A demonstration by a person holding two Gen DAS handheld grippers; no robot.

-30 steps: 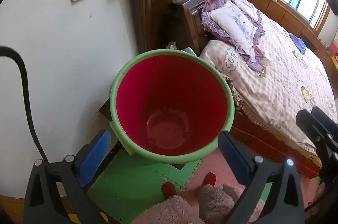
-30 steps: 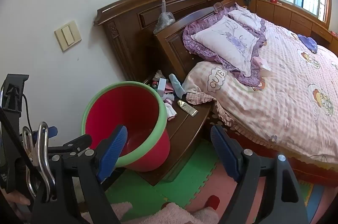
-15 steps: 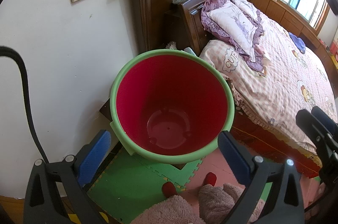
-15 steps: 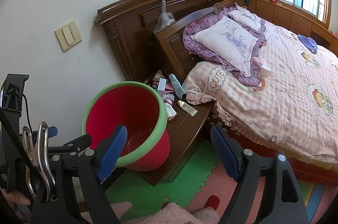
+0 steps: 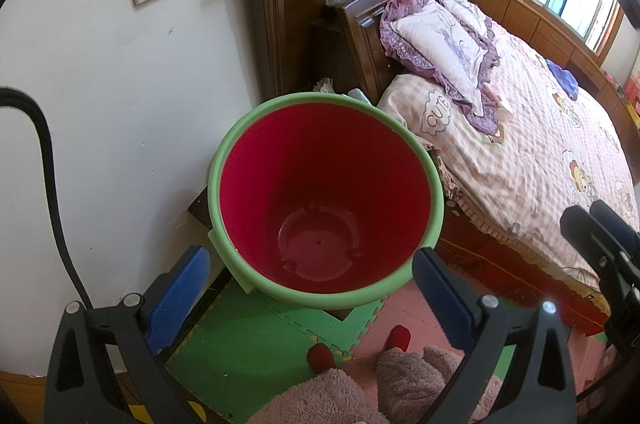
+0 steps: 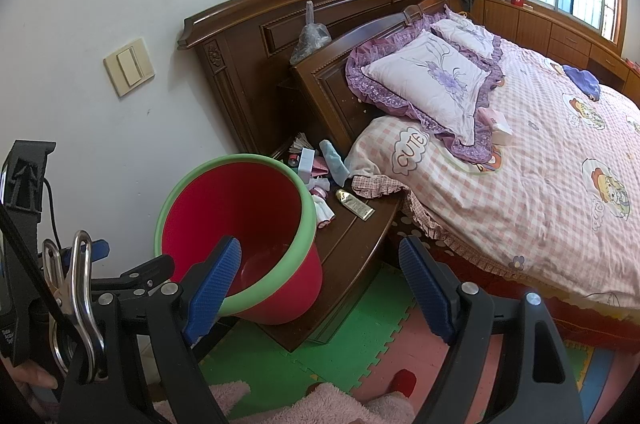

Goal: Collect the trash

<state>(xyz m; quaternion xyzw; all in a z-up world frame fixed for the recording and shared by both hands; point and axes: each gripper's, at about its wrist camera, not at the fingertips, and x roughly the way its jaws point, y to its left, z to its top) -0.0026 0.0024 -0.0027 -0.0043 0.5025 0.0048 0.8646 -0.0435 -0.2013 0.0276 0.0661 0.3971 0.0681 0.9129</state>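
Right wrist view alone shows clutter (image 6: 320,180) on the nightstand (image 6: 356,244): a gold tube (image 6: 355,204), small boxes and wrappers. Left wrist view looks down into the bucket (image 5: 324,200), red inside with a green rim, standing on the nightstand and hiding that clutter. Left gripper (image 5: 308,288) and right gripper (image 6: 320,288): jaws spread, holding nothing. Bed (image 6: 540,176) just beside.

both wrist views look down, sharing the bucket (image 5: 324,192) (image 6: 240,224).

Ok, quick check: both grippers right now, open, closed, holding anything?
Left gripper: open, holding nothing, pointed into the bucket.
Right gripper: open, holding nothing.
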